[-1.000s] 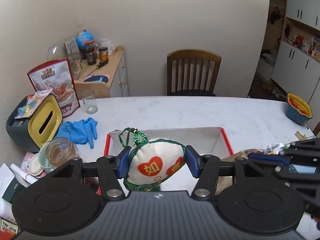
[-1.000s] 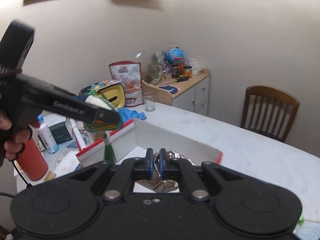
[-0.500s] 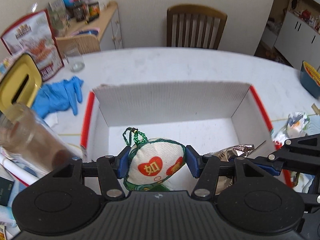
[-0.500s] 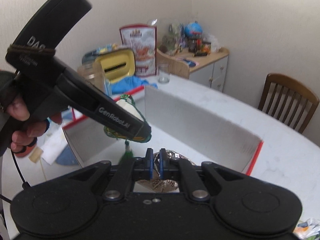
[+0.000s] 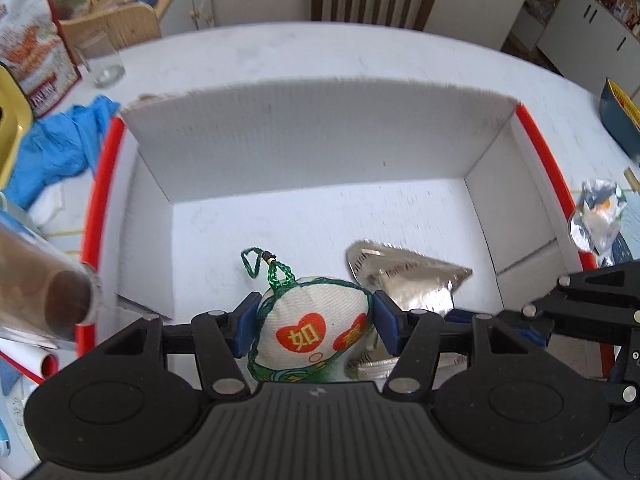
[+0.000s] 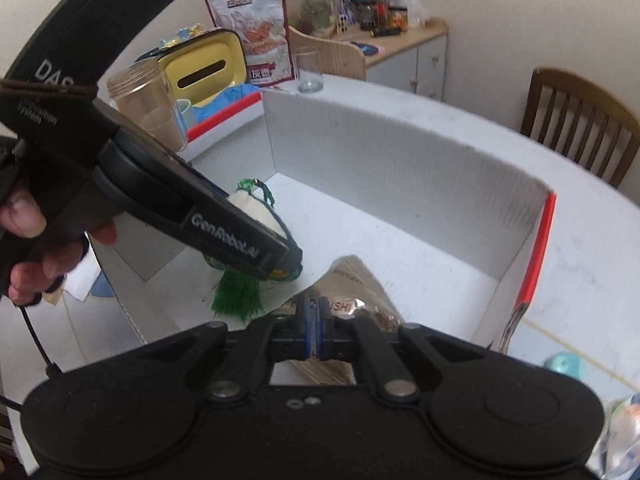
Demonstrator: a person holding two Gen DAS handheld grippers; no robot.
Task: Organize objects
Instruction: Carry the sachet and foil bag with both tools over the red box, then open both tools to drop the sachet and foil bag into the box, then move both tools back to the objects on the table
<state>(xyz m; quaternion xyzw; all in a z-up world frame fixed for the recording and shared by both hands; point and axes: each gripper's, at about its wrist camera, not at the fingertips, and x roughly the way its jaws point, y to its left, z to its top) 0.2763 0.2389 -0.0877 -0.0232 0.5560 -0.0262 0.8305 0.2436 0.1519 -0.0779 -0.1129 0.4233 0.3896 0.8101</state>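
Inside a white cardboard box (image 5: 312, 136) with red edges, two hand-held tongs work side by side. Left gripper (image 5: 314, 326) is clamped on a white embroidered sachet (image 5: 310, 330) with a green cord loop and a green tassel; the blue pads press both its sides, and it hangs low over the near left part of the box floor. Right gripper (image 6: 314, 330) has its pads pressed nearly together on the near edge of a crinkled silver foil packet (image 6: 360, 300), which lies on the box floor just right of the sachet.

Risks, as a judgement: the sachet is soft and rounded, so it could squirm out of the pads and drop askew. Its tassel hangs close to the foil packet and might snag or drag it. Both tools are crowded together, and a bump could knock either grip loose. A clear plastic jar (image 6: 144, 108) stands beside the left wall and could be tipped by the left tool.

Readable writing: a red heart on the sachet carries the character "如"; the left tool reads "GenRobot.AI" and "DAS"; the packet shows letters "USHI". A red snack bag (image 6: 254, 32) at the far left bears Chinese text too small to read.
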